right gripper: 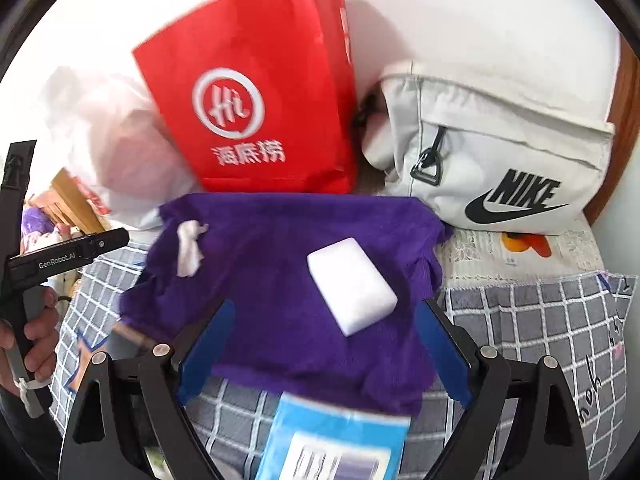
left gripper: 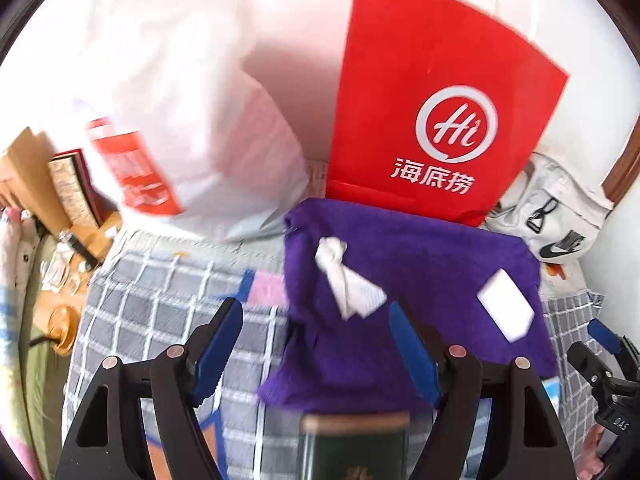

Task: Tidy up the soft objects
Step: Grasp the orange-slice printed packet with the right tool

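- Both grippers, left gripper (left gripper: 316, 344) and right gripper (right gripper: 326, 344), hang with jaws apart, gripping nothing.
- Judging next: pinch the white sponge (right gripper: 351, 285) squarely, avoiding the purple towel (right gripper: 280, 280) beneath.

Purple towel (right gripper: 280, 280) spread flat, white sponge (right gripper: 352, 286) atop

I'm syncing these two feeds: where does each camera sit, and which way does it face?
Left wrist: on the left gripper, facing down at the purple towel; open jaws, right gripper at its edge.
Right wrist: on the right gripper, same downward tilt; open jaws, the person's hand.
Shared: towel, white sponge, red paper bag.
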The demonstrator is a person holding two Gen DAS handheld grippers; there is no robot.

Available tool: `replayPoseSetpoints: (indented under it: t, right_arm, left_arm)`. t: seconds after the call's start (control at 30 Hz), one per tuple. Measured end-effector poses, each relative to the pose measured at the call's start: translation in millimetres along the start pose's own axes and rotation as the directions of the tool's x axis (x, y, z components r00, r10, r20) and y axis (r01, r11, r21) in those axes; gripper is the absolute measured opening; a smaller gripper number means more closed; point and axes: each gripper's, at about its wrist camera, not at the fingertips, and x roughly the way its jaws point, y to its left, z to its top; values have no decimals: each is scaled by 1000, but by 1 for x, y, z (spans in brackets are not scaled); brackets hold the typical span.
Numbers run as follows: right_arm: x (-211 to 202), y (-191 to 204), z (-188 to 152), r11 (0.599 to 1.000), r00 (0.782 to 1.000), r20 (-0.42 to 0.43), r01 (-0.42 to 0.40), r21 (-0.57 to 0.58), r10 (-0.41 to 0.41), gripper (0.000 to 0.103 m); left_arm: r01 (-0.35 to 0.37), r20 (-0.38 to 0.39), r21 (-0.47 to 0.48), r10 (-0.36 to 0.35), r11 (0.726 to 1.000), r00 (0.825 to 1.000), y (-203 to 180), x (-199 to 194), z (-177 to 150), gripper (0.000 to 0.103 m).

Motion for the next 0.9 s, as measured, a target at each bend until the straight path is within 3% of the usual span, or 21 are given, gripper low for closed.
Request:
replayPoseSetpoints:
  t: [0.2, 0.3, 0.43, 0.63, 0.9]
  right_arm:
    - [-35, 17, -36, 1000, 1000, -2, 11, -18, -11, 91]
    - [-50, 24, -62, 1000, 1000, -19, -9, -30, 8, 90]
    - [-69, 35, -101, 997, 999, -19, -39, -61, 38, 89]
    - [-91, 63, -148, 980, 992, 38, -111, -164, 118, 89]
    - [-87, 117, -187, 912, 992, 73, -64, -406, 103, 89]
  left_arm:
    - [46, 99, -49, -41, 998, 994, 20, -59, -46, 74]
    - [67, 80, -43, -63, 997, 995, 23, -77, -68, 74]
    - [43, 73, -27, -41, 999, 997, 26, -96, -105, 74]
    - [34, 43, -32, -33, 999, 999, 32, -104, -152, 74]
    - [55, 1, -35, -55, 998, 998, 41, -96, -179, 74]
